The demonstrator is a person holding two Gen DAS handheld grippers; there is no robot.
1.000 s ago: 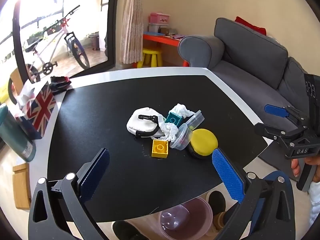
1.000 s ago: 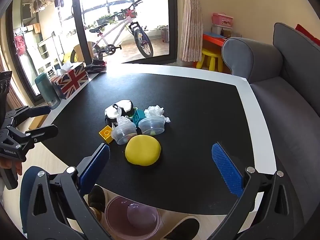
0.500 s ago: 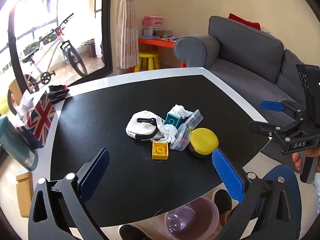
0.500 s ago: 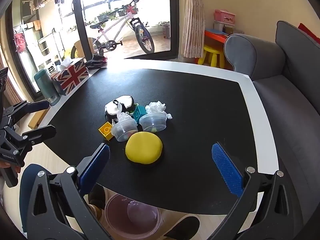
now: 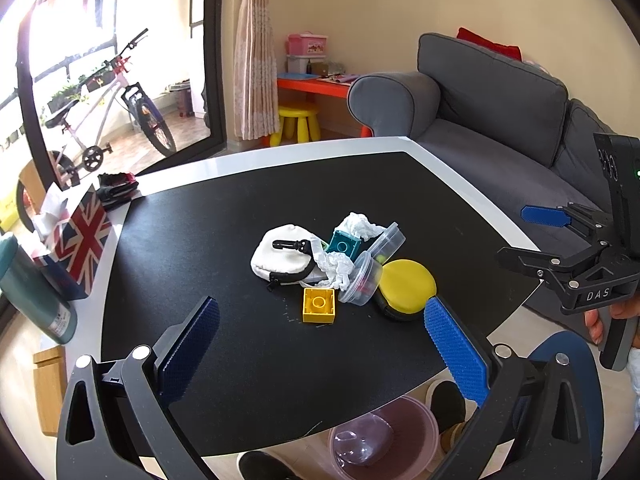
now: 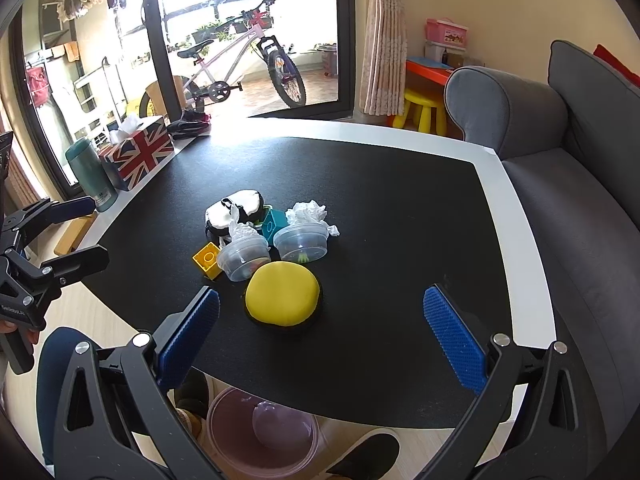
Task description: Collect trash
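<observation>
— Between the left gripper [image 5: 320,344]'s blue pads, what is showing?

— Nothing is sitting between them. Its jaws are standing wide apart and hanging over the near part of the black table [image 5: 248,360]. The right gripper [image 6: 320,336] is doing the same: jaws spread, gripping nothing, hovering above the table's near edge.

— And just past the fingers?

— A cluster of small things is lying near the middle of the table. Closest to the right gripper, a yellow round pad [image 6: 283,299] is resting flat. Just behind it two clear plastic tubs are sitting side by side: the left tub [image 6: 243,257] is holding a crumpled tissue [image 6: 240,232], and the right tub [image 6: 301,242] is touching a second crumpled tissue [image 6: 307,213] behind it. From the left wrist view both tubs are looking tipped toward the pad.

— Anything else in that pile?

— A yellow toy brick [image 5: 318,305] is lying just beside the left tub, a teal toy brick [image 5: 345,245] is wedged between the tubs and a white pouch [image 5: 286,251] with a black clip, and the pouch is sitting farthest back.

— Where is the bin?

— A pink translucent bucket [image 6: 264,432] is standing on the floor below the table's near edge, between the person's shoes.

— And farther out?

— A Union Jack tissue box [image 6: 138,152] and a teal bottle [image 6: 91,180] are standing at the table's left edge, a grey sofa [image 6: 580,200] is lying along the right, and a bicycle [image 6: 240,60] is leaning beyond the glass door.
</observation>
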